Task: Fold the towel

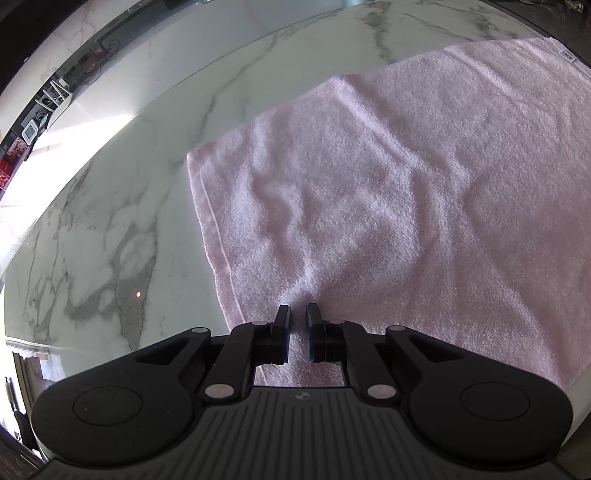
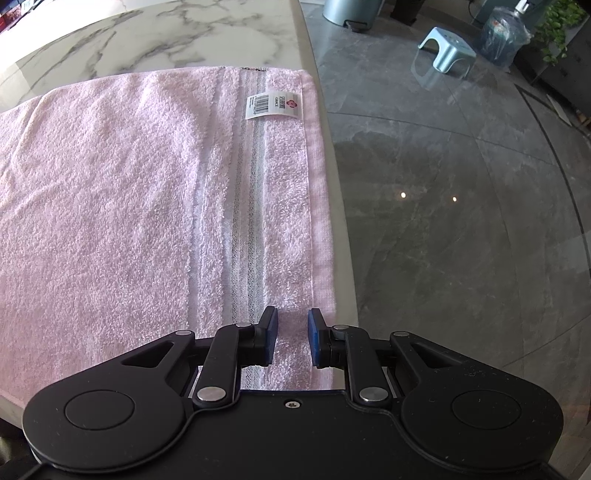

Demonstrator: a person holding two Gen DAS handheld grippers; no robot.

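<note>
Hovering over the pink terry towel [image 2: 129,192] on the marble desk [image 1: 110,221]: left tongs [image 1: 297,314] nearly closed, empty; right tongs [image 2: 291,317] slightly spread above its lower-right corner.

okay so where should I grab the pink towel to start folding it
Probably the near corners of the pink towel: it lies flat, its striped end along the marble table's edge. Come from above with each hand-held gripper, right, left, pinching the near hem.

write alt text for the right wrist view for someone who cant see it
A pink towel lies flat on a white marble table, its striped end with a barcode label along the table's right edge. The right gripper points down over the towel's near end, jaws slightly apart. Past the edge, a grey tiled floor holds a small blue stool.
</note>
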